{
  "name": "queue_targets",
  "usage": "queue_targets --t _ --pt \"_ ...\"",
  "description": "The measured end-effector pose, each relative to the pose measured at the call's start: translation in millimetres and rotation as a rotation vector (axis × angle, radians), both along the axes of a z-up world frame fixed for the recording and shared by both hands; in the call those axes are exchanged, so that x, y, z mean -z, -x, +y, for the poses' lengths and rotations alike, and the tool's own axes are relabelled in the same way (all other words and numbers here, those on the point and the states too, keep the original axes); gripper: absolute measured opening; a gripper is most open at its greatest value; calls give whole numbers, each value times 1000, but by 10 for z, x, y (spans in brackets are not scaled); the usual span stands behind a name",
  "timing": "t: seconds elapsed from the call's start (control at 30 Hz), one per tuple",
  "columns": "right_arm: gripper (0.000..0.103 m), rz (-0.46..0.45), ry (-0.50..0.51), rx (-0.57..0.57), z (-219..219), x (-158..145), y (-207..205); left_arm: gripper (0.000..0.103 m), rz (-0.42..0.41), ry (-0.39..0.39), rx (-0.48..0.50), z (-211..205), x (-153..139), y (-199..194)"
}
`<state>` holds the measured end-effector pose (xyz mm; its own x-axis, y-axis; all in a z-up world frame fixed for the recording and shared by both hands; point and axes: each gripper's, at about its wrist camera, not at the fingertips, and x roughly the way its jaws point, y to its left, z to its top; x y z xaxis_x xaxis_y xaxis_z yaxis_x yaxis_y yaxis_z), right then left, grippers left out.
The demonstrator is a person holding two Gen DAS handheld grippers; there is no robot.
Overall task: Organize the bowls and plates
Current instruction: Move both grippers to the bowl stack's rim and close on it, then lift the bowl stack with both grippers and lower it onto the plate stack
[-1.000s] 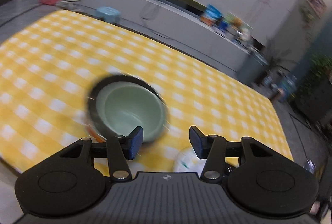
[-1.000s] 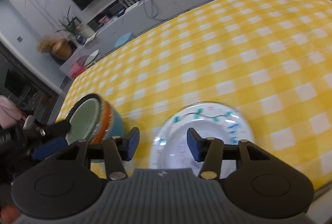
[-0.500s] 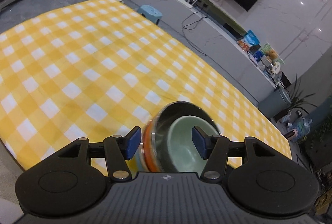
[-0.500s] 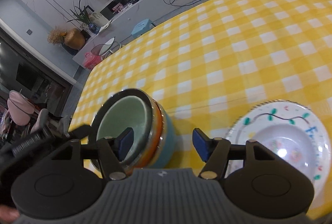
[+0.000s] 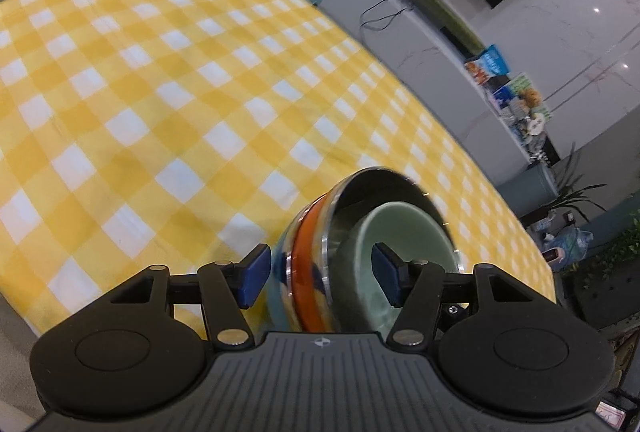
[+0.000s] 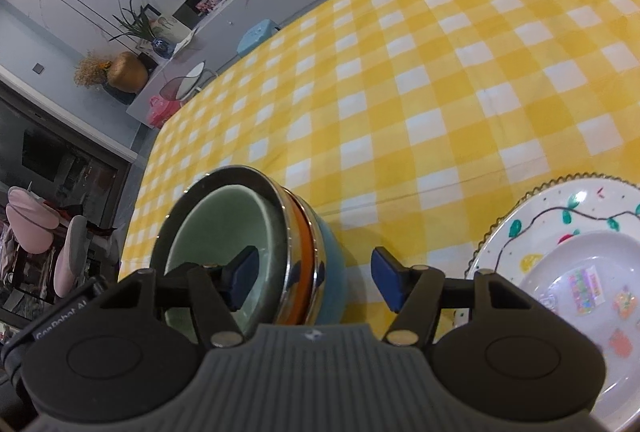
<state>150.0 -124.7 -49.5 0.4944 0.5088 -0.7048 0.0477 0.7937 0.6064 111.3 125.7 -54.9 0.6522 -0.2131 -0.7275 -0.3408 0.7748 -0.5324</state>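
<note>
A stack of nested bowls [image 5: 316, 272] stands near the front edge of the yellow checked table: a blue bowl outside, an orange one, a steel one, and a pale green bowl [image 5: 400, 232] inside. My left gripper [image 5: 320, 274] is open and straddles the stack's left wall, one finger outside, one inside. In the right wrist view my right gripper [image 6: 316, 278] is open and straddles the right wall of the same stack [image 6: 304, 256]. A white painted plate [image 6: 532, 220] with a smaller clear plate [image 6: 580, 272] on it lies to the right.
The yellow checked tablecloth [image 5: 160, 79] stretches far ahead and to both sides. A grey low cabinet [image 5: 420, 11] with clutter runs behind the table. A blue stool [image 6: 256, 33] stands beyond the far edge.
Both grippers have closed in on the bowl stack from either side. Each now has its fingers across the stack's rim. The plates have slid to the right edge of the right wrist view.
</note>
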Motion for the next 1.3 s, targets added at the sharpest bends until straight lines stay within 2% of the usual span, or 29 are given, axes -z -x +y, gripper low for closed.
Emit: queue_targets --t 0.23,0.3,0.43,0.93,1.3 --pt "58 34 5 5 49 47 -14 67 40 11 -2 5 94 -11" --pt "57 41 -6 4 52 63 -18 63 51 20 10 -11 117 -26" --pt "46 49 -36 -6 58 90 -14 58 52 7 29 -48 126 -42" --pt "42 40 -12 -12 77 60 13 53 55 -52 57 -93 108 -37" --pt "41 24 -29 14 -80 -89 80 52 12 -65 98 -226 -76 9"
